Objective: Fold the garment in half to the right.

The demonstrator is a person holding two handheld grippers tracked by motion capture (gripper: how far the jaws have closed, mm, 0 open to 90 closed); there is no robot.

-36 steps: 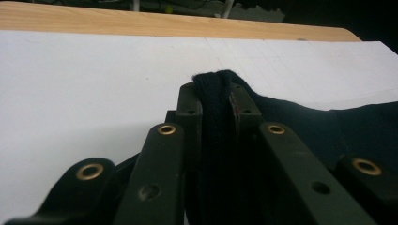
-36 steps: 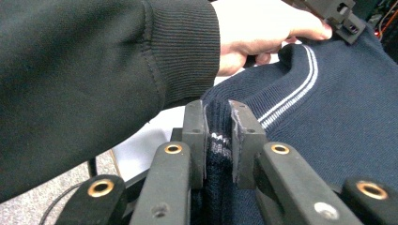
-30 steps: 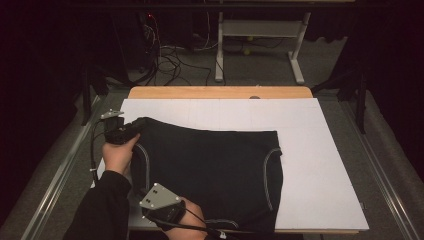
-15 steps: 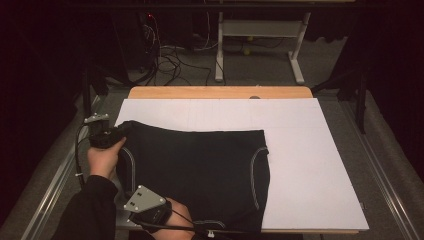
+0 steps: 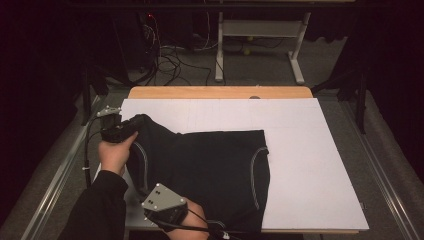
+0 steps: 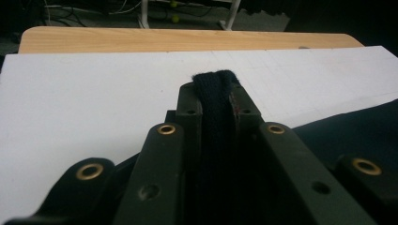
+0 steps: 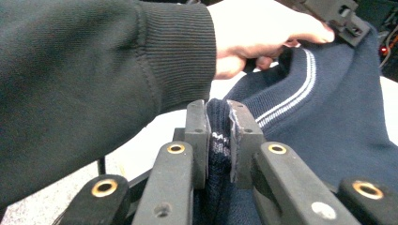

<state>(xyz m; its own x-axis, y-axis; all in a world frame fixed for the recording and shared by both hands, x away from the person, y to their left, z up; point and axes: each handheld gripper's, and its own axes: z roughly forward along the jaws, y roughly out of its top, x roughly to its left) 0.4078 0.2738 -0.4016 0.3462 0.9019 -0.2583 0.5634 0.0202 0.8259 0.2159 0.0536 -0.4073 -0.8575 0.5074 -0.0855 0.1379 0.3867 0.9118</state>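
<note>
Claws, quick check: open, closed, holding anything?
Left claw: closed on a fold of the dark garment.
Right claw: closed on the garment's striped edge.

Dark white-striped garment point(image 5: 210, 170) lies spread on the table's left.

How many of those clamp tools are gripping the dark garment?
2: left hand-held gripper holds the garment at its far-left corner; right hand-held gripper pinches its near edge.

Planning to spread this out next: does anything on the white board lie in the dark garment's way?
Nothing visible does. The white board is bare to the right of the dark garment, which the left gripper and right gripper both clamp.
</note>
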